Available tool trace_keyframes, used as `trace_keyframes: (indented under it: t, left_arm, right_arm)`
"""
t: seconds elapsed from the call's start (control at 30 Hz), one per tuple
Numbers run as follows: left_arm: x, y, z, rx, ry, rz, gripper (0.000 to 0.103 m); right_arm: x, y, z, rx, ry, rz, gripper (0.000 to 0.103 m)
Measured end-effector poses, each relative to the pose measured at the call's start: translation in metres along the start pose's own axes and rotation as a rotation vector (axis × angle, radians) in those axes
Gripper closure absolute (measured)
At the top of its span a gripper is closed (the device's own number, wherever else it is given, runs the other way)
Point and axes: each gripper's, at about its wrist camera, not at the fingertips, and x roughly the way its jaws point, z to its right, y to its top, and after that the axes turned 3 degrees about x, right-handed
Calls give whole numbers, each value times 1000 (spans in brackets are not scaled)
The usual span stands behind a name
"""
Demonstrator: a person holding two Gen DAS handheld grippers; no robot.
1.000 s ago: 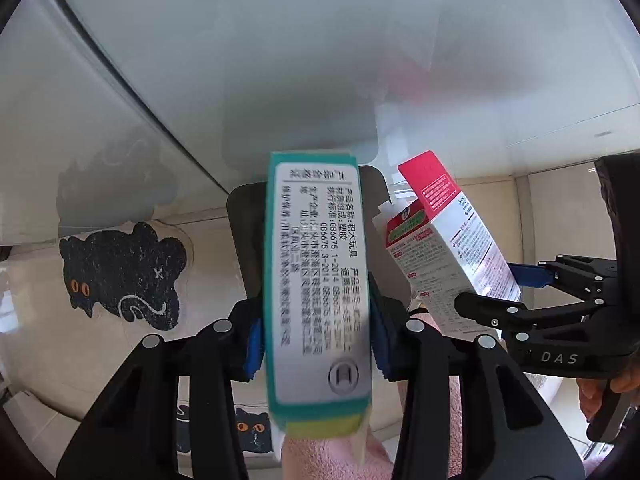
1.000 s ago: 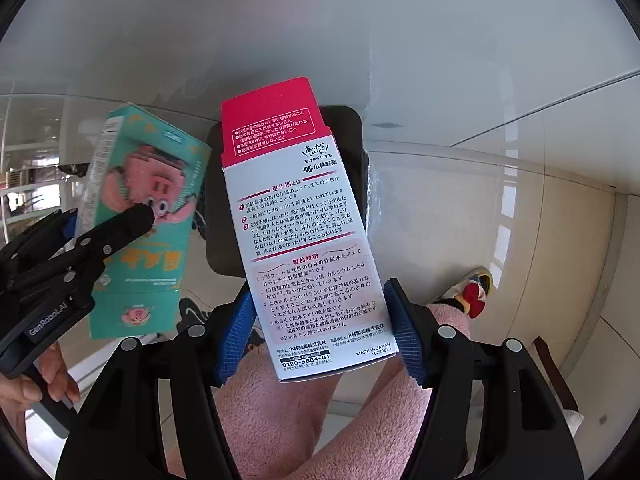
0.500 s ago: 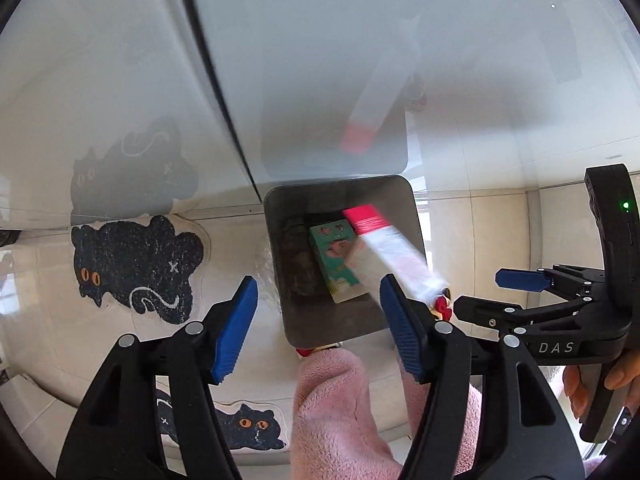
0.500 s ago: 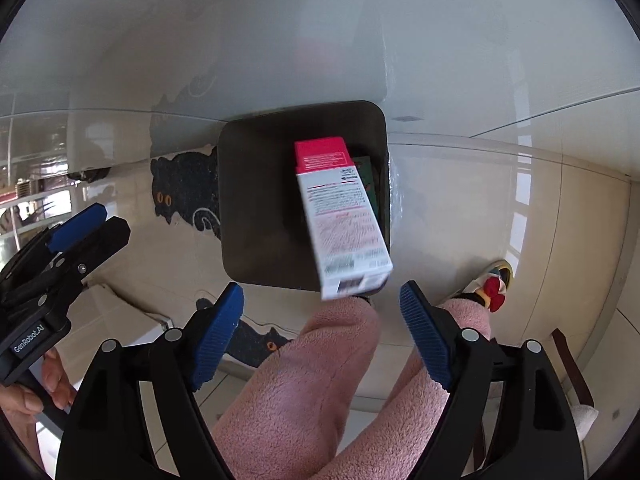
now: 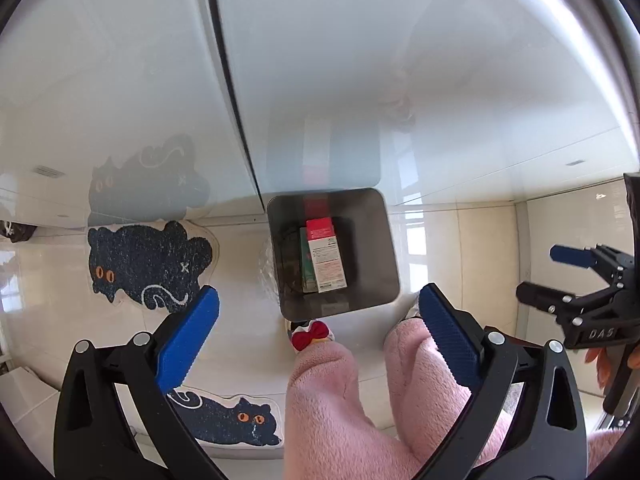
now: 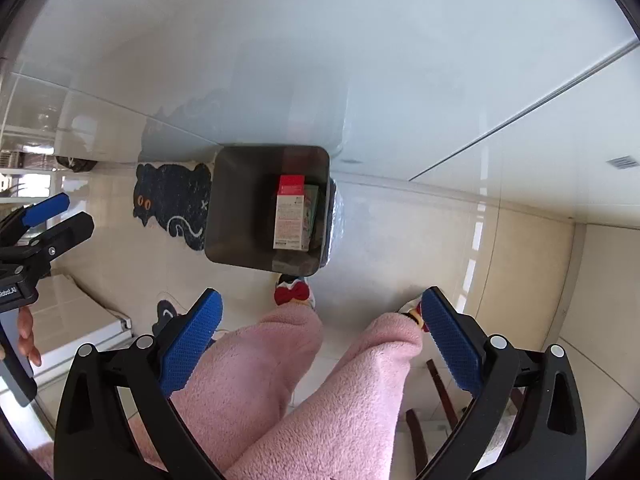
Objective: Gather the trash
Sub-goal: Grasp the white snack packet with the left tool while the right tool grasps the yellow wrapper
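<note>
- Both boxes have left our grippers since a second ago: the white cardboard box with a red top (image 5: 325,255) and the teal cardboard box (image 5: 306,262) now lie inside the dark square-mouthed metal bin (image 5: 378,248), where before each was pinched between a pair of pads.
- Inside the bin, the white box lies on top, overlapping the teal one, which shows along its edge; in the right wrist view the white box (image 6: 289,216) sits toward the bin's (image 6: 236,208) right wall, with the teal box (image 6: 312,210) between it and that wall.
- Our left gripper (image 5: 318,326) hangs above the bin, its blue-padded jaws having just been opening; they are now spread wide with nothing between them.
- Our right gripper (image 6: 320,326) is likewise above the bin, its jaws just spread wide and empty.
- Below the bin in both views we see pink fleece trouser legs (image 6: 288,380) and a slipper with a red bow (image 5: 312,330).
- Left of the bin lies a black cat-shaped floor mat (image 5: 144,260); a second cat mat (image 5: 236,420) lies nearer our feet.
- Behind the bin rises a glossy white wall panel (image 5: 320,60).
</note>
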Motion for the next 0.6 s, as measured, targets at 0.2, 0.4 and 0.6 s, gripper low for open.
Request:
trace_keyframes:
  t: [0.2,0.4,0.6]
  left_arm:
    - [-76,-2,24,25,-22,128,8]
    - [-150,17,56,83,-29,264,8]
    - [-207,46,85,139,-80,373,8]
  right_arm:
    - [-99,-9,14,12,54,170,3]
    - [-185,-13,26,46,128,332,3]
    - [-253,-2,52,106,155,490,4]
